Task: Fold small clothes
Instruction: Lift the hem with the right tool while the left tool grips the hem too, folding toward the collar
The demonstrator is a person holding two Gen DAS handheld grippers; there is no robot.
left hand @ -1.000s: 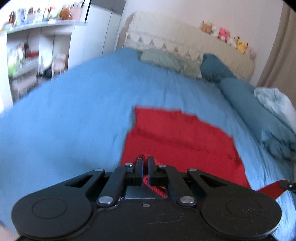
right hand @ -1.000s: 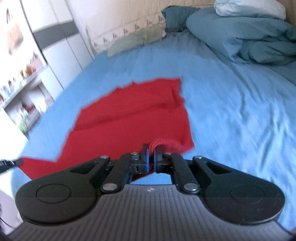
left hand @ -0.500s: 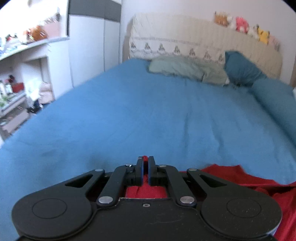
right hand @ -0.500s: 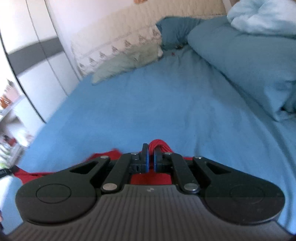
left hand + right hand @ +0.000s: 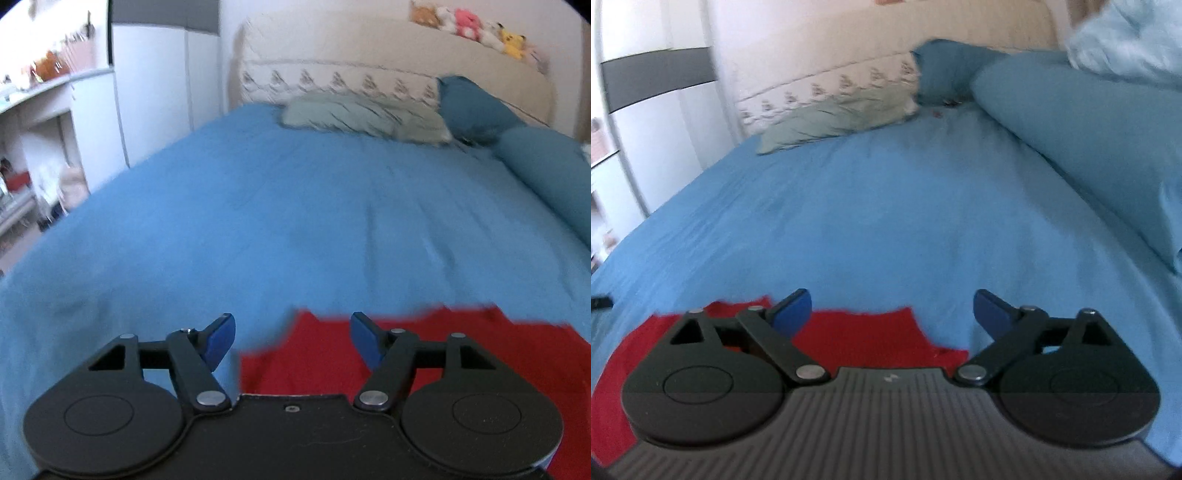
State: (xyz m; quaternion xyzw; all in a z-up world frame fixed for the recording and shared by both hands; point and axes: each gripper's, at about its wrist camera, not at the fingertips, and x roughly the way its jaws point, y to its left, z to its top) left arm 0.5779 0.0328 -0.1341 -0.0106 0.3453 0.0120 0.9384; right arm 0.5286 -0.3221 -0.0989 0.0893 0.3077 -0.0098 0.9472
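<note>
Red knit garment [image 5: 332, 354] lies on blue bedsheet [image 5: 295, 221]; left gripper [image 5: 291, 332] and right gripper [image 5: 892, 308] spread empty — smooth its edge before you regrasp.

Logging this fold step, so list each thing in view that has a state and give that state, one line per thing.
Left tool: open, holding nothing, over the left edge of the cloth.
Right tool: open, holding nothing, over the right edge of the cloth.
Red knit cloth: released, lying flat on the bed, far edge blurred.
Blue bed sheet: spread out, lightly wrinkled.
Grey-green pillow: lying at the headboard.
</note>
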